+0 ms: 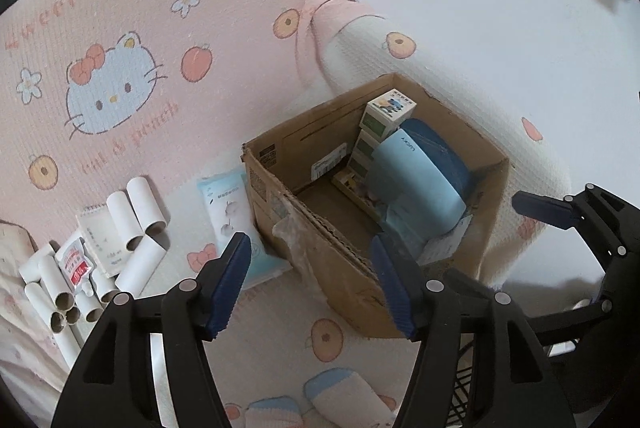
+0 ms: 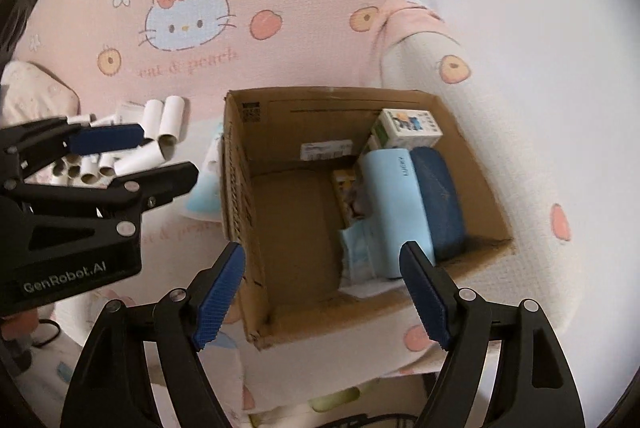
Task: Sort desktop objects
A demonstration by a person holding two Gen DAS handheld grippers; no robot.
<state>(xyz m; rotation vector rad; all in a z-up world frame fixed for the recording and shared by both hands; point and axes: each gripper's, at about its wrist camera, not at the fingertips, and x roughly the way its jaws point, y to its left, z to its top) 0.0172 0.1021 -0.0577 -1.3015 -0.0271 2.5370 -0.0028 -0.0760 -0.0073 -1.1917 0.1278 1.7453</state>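
An open cardboard box (image 1: 320, 240) (image 2: 240, 187) stands on a pink cartoon-cat blanket. In it lie a light blue case (image 1: 412, 179) (image 2: 390, 203), a dark blue case (image 1: 440, 151) (image 2: 438, 199) and small printed boxes (image 1: 386, 115) (image 2: 408, 127). Left of the box lie a pale blue wipes pack (image 1: 230, 216) (image 2: 204, 187), several white cardboard tubes (image 1: 132, 216) (image 2: 160, 131), a notepad (image 1: 100, 240) and a red-and-white sachet (image 1: 76, 260). My left gripper (image 1: 314, 284) is open and empty above the box's near wall. My right gripper (image 2: 322, 296) is open and empty over the box's front.
The blanket (image 1: 168, 47) (image 2: 280, 39) covers the surface and drops off at the right into white background. A pale cushion (image 2: 36, 87) lies at far left. The other gripper shows at each view's edge (image 1: 580, 211) (image 2: 104, 163).
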